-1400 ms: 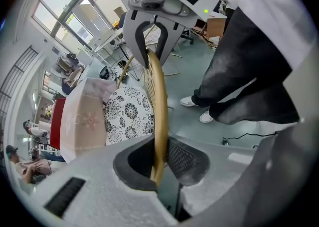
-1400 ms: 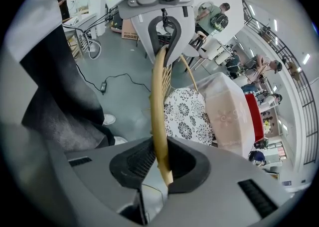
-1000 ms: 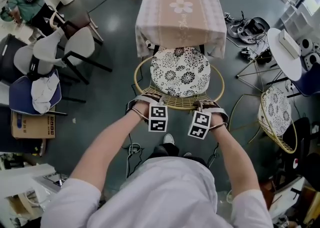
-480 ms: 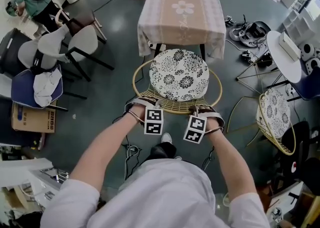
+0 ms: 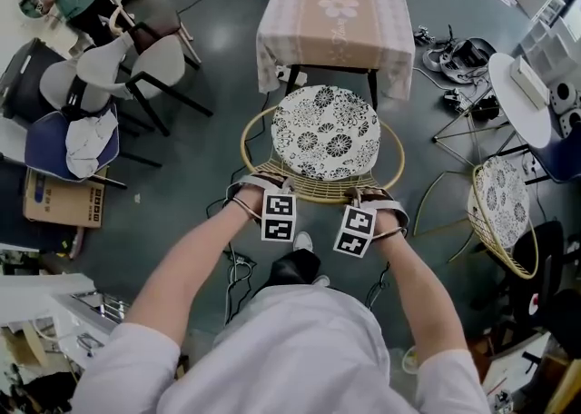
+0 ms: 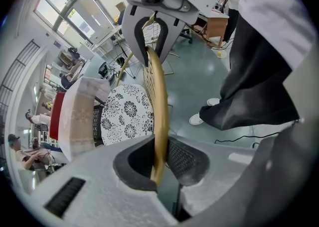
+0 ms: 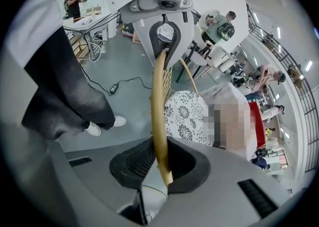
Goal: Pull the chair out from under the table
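Your left gripper (image 5: 270, 185) and right gripper (image 5: 365, 196) are both clamped on the near rim of the chair (image 5: 396, 145), almost out from the table (image 5: 331, 17), so pull it straight towards you

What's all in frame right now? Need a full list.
table: 1, pink cloth with a flower, top centre
chair: 1, gold frame, between the table and the person
cushion: 1, white with black flowers, on that chair's seat
second chair: 1, same gold frame and floral cushion, right edge
round table: 1, white, upper right
pale chairs: at least 2, light grey, upper left
blue chair: 1, white cloth on it, left
box: 1, brown cardboard, floor at left
left claw: 1, grey, shut on the chair's back rim
right claw: 1, grey, shut on the same rim
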A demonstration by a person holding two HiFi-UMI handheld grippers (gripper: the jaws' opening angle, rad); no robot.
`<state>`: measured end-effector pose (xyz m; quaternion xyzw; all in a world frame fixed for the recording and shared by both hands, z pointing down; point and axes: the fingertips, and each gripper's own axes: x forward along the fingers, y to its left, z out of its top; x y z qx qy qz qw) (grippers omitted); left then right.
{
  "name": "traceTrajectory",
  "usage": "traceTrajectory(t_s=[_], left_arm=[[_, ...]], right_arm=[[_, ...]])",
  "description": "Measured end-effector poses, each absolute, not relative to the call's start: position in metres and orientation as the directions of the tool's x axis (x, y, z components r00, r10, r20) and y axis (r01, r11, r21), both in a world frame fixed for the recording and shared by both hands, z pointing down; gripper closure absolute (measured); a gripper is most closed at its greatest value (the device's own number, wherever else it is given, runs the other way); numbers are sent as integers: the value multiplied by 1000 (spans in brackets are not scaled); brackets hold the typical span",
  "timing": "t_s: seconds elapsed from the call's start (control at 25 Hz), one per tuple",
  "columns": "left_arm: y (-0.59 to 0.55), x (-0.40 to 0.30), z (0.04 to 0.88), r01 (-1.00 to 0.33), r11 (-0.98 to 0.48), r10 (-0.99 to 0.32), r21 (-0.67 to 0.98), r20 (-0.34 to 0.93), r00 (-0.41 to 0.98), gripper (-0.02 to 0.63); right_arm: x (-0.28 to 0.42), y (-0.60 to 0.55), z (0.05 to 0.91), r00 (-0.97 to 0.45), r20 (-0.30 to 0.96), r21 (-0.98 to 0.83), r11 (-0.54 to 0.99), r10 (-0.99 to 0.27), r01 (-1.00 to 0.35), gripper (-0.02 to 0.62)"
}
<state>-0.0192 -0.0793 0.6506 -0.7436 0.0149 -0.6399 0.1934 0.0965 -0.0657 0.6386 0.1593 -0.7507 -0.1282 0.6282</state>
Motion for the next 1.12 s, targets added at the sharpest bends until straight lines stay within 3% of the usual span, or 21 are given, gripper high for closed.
traceTrajectory(t_s=[1.12], left_arm=[[3,-32,651,222,-920,-291,-323,942,166,560]], right_arm=[[83,21,638,-166,899,399,914,-407,-78,549]])
